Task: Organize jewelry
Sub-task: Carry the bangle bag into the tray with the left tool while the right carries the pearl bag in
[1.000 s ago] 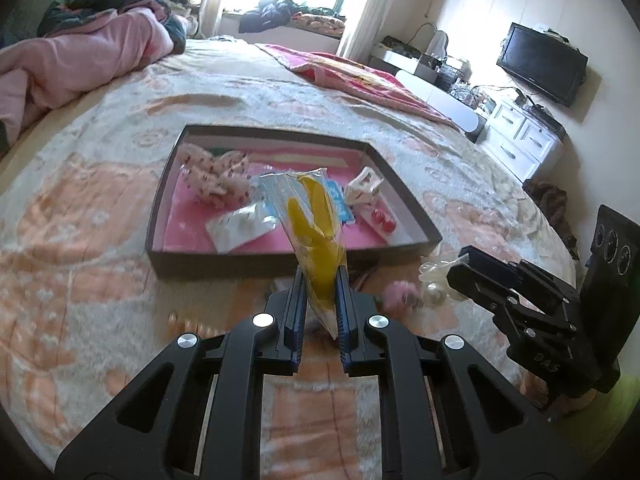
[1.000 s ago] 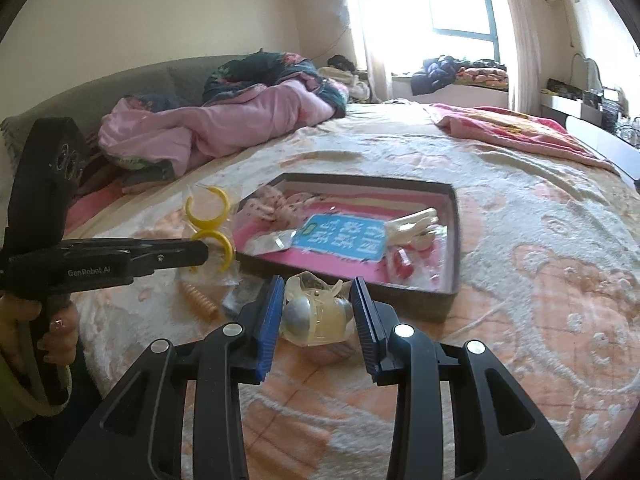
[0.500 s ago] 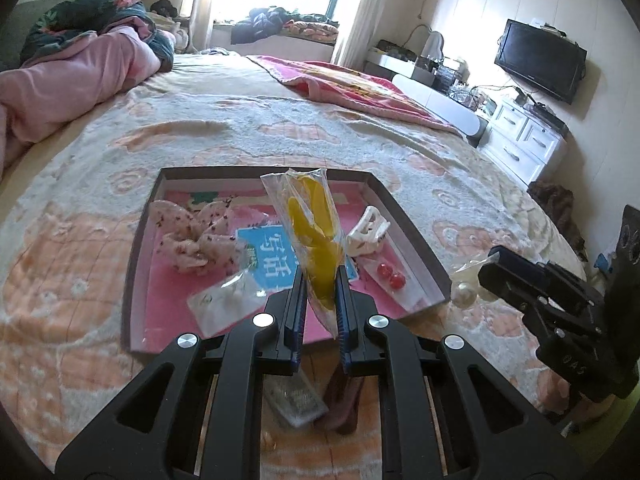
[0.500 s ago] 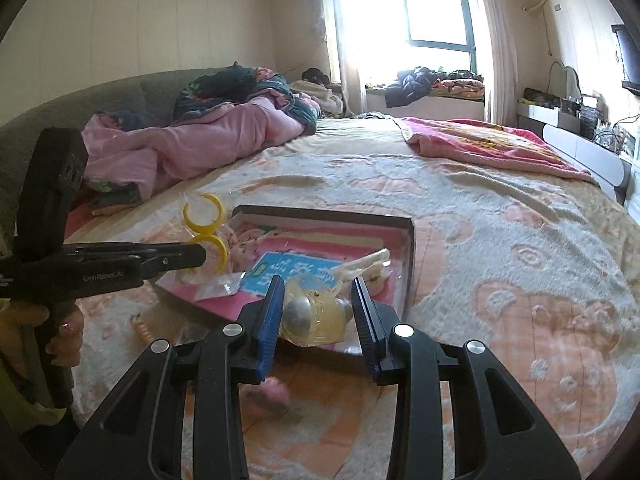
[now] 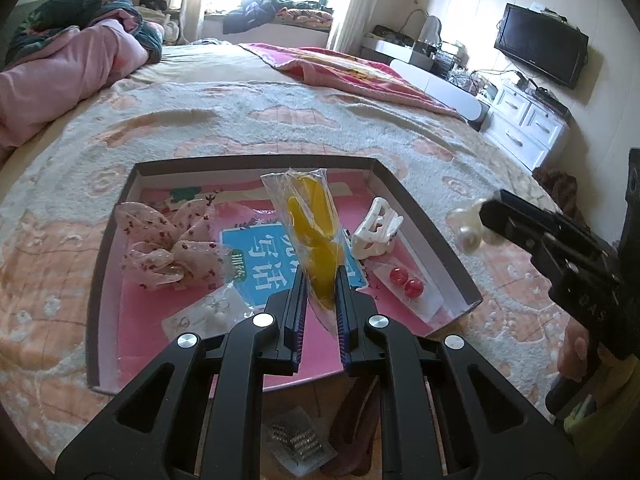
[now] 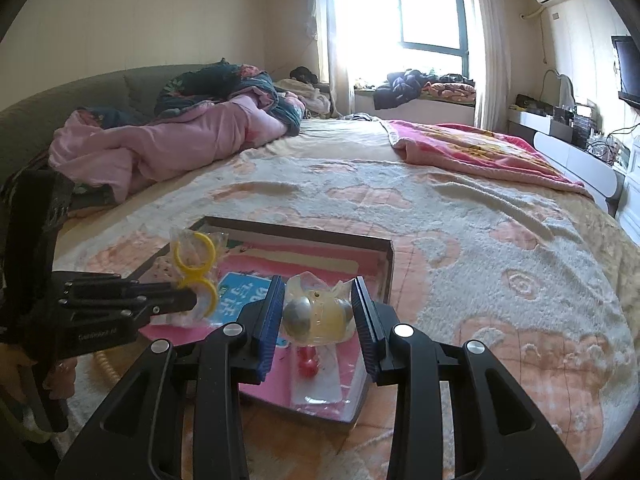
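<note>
The shallow box (image 5: 420,216) with the pink lining lies on the patterned bedspread (image 5: 280,120) and already holds much of the jewelry: a floral fabric scrunchie (image 5: 168,248), a blue printed card (image 5: 264,256), a white claw clip (image 5: 376,232), a packet with two red beads (image 5: 408,284) and a small clear packet (image 5: 208,316). Two pieces are in the air over it, so the sorting looks well along but unfinished. The left gripper (image 5: 318,304) is clamped narrowly on a clear bag of yellow rings (image 5: 312,232), above the box's middle. The right gripper (image 6: 318,316) pinches a bagged pearl-like ornament (image 6: 316,312) over the near right corner. A small packet of metal beads (image 5: 298,440) and a dark brown piece beside it lie on the bedspread outside the box.
</note>
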{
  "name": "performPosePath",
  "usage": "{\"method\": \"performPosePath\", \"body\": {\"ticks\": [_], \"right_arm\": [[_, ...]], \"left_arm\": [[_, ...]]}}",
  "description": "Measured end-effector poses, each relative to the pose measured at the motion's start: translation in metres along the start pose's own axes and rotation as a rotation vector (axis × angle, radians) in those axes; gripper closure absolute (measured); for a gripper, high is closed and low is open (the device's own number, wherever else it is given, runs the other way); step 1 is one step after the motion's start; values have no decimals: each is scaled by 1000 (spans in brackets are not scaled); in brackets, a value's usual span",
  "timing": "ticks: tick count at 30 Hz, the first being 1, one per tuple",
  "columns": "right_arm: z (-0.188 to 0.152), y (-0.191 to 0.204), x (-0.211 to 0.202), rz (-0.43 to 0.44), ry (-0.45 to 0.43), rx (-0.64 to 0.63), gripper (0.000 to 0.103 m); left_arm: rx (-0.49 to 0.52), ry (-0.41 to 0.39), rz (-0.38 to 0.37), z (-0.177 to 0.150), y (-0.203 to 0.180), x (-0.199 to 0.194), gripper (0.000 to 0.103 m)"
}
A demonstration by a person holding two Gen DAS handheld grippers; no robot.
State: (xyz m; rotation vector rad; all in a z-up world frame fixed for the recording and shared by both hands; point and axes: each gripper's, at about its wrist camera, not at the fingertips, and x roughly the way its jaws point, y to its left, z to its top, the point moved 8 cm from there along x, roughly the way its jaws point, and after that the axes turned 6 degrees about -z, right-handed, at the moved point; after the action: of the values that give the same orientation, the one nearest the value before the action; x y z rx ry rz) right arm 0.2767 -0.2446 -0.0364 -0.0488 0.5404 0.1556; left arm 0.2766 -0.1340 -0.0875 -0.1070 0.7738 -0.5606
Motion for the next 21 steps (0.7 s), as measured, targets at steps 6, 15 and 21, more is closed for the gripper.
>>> {"method": "performPosePath", "body": {"ticks": [6,15,21], "right_arm": [[1,-4,19,-21,19,-14,70],[-5,-6,44,-34,64,-32,70],[-12,-6,61,-62,99,-56,70]], "left_arm": [[12,22,-11,-3,-3,13,95],[17,76,-39,-14,-5,30,95],[13,96,-39,-21,-3,35,95]]}}
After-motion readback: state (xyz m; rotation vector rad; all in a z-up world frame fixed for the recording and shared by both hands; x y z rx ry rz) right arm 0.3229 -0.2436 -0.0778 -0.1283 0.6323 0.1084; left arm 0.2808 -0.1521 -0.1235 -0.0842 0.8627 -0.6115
